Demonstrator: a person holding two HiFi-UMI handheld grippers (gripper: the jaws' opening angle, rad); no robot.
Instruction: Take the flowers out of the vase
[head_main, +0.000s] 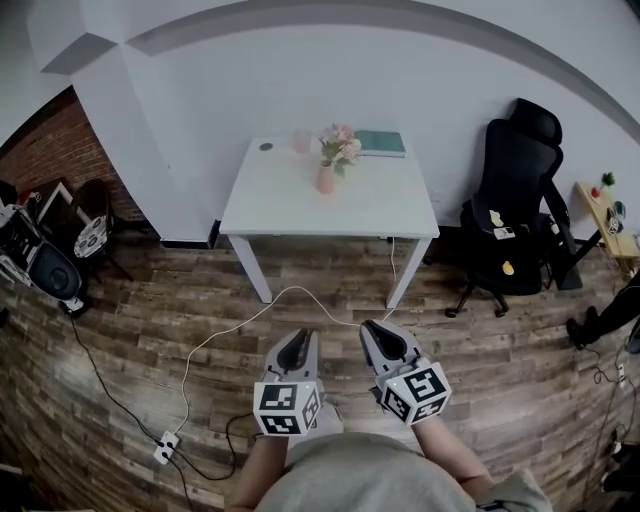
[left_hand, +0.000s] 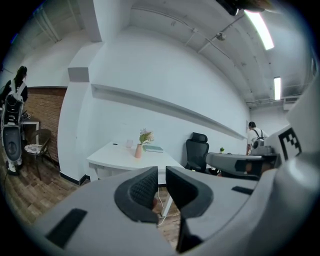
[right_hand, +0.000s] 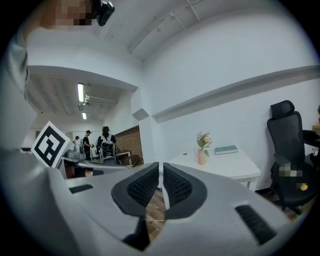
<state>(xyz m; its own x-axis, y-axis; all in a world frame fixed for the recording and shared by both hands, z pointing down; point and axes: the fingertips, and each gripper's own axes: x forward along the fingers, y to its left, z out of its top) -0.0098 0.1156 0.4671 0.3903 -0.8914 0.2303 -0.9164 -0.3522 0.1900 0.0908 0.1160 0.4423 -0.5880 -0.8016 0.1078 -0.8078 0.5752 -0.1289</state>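
Two grippers were held low, the left gripper (head_main: 297, 345) and the right gripper (head_main: 380, 338), each with jaws slightly parted and empty. The flowers (head_main: 340, 145) were seen upright in the vase (head_main: 326, 181) on the table (head_main: 285, 205), well ahead (roughly midway between both).

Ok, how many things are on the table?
4: pink vase with flowers centre, cup behind it, teal book back right, small dark disc back left. The flowers may hide more.

White table (head_main: 290, 205) carries a green book (head_main: 381, 143) and a pale cup (head_main: 301, 141). Black office chair (head_main: 515, 200) stands beside it. White cable (head_main: 240, 325) crosses wood floor (head_main: 120, 330).
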